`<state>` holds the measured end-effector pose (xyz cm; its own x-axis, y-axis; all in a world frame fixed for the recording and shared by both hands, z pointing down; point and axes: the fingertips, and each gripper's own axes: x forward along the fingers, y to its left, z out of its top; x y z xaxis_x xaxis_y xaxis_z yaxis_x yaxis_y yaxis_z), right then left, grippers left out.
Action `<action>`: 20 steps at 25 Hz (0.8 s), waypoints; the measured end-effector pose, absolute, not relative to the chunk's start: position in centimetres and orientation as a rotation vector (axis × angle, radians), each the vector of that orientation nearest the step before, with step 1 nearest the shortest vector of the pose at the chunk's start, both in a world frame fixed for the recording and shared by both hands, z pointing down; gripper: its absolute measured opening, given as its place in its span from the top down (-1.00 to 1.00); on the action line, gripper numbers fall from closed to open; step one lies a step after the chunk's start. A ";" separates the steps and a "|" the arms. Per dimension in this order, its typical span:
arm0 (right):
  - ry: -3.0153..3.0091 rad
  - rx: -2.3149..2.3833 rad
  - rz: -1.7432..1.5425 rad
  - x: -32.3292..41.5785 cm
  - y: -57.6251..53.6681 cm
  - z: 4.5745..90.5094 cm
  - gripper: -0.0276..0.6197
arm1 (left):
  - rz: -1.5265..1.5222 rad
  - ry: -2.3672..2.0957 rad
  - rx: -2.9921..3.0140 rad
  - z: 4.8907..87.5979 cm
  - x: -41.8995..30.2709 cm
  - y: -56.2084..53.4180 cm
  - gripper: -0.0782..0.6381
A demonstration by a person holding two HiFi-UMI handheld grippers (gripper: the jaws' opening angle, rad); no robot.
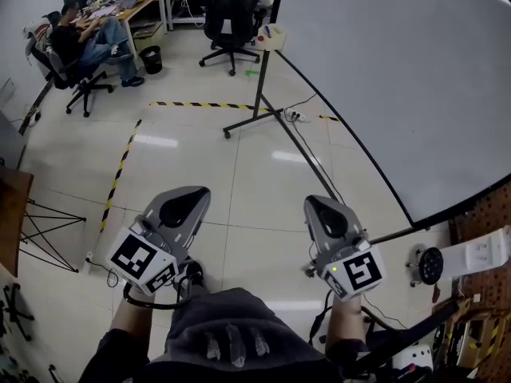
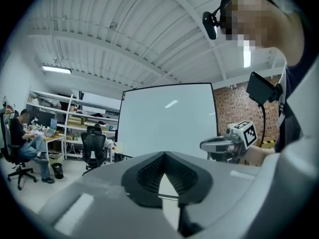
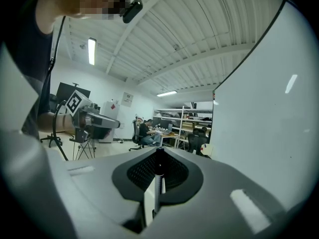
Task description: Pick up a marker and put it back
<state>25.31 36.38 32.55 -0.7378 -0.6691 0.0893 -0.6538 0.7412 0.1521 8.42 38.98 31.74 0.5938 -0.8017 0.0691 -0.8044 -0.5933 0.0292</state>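
My left gripper [image 1: 200, 191] and right gripper [image 1: 313, 200] are held side by side at waist height, both pointing level across the floor. In the left gripper view the left gripper [image 2: 163, 153] has its tips together with nothing between them. The right gripper [image 3: 159, 151] is shut and empty too. Each shows in the other's view: the right gripper [image 2: 204, 144] and the left gripper [image 3: 117, 125]. A large whiteboard [image 1: 399, 70] stands ahead on the right. A small cream tray [image 1: 271, 37] sits at its far corner. I cannot make out a marker in it.
The whiteboard's stand [image 1: 259, 114] and cables [image 1: 299, 118] lie ahead on the floor. Yellow-black tape [image 1: 120, 170] marks the tiles. A seated person [image 1: 84, 42], a desk, office chairs [image 1: 230, 14] and a black bin [image 1: 150, 59] are at the back. A tripod [image 1: 44, 230] stands at the left.
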 end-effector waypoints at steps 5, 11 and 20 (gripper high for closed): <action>-2.795 1.108 -0.134 26.2 36.3 33.3 0.91 | 0.099 -1.381 2.755 32.0 8.2 38.7 0.76; -2.760 1.135 -0.154 24.7 33.1 32.7 0.91 | 0.075 -1.358 2.766 32.3 6.2 35.0 0.76; -2.679 1.191 -0.185 16.8 24.6 31.8 0.91 | 0.008 -1.297 2.780 32.0 -2.6 25.1 0.76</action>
